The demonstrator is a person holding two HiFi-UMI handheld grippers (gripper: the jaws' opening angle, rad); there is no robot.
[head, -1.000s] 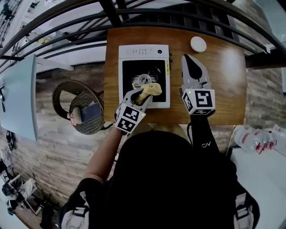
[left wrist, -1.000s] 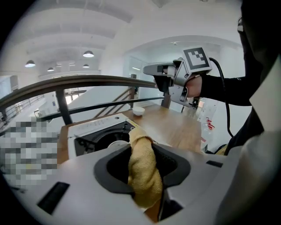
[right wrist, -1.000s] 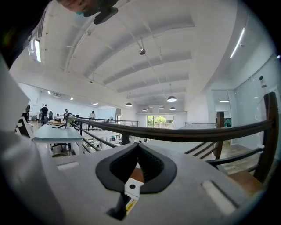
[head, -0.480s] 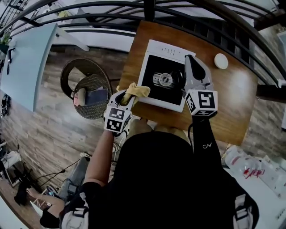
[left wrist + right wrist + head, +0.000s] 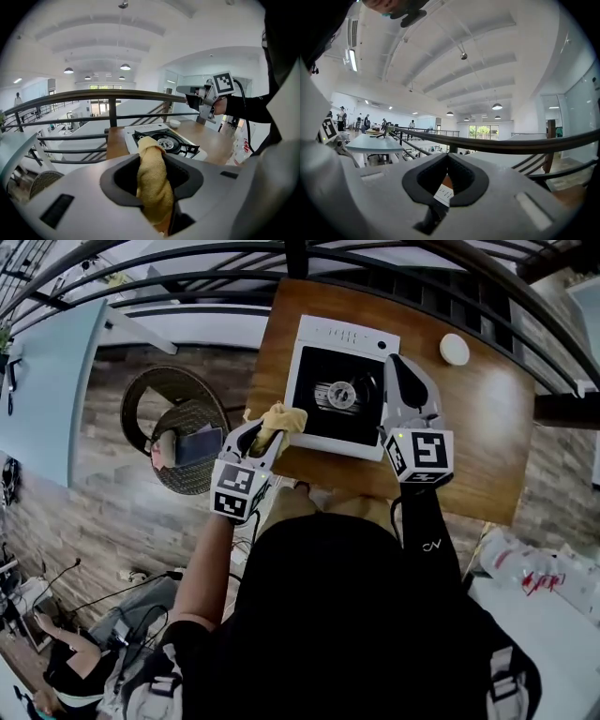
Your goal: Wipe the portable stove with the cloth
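One second ago my left gripper had the cloth by the burner. It has since slid to the portable stove's left front edge, so I'd judge the centre wiped and the rim pending. Left jaws clamp the cloth, stove just ahead. Right gripper jaws are closed and empty, over the stove's right edge.

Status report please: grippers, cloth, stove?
Left hand-held gripper shut on yellow cloth at stove's near-left corner. Right hand-held gripper shut, empty, above stove's right edge. White dish far aside, no obstruction.
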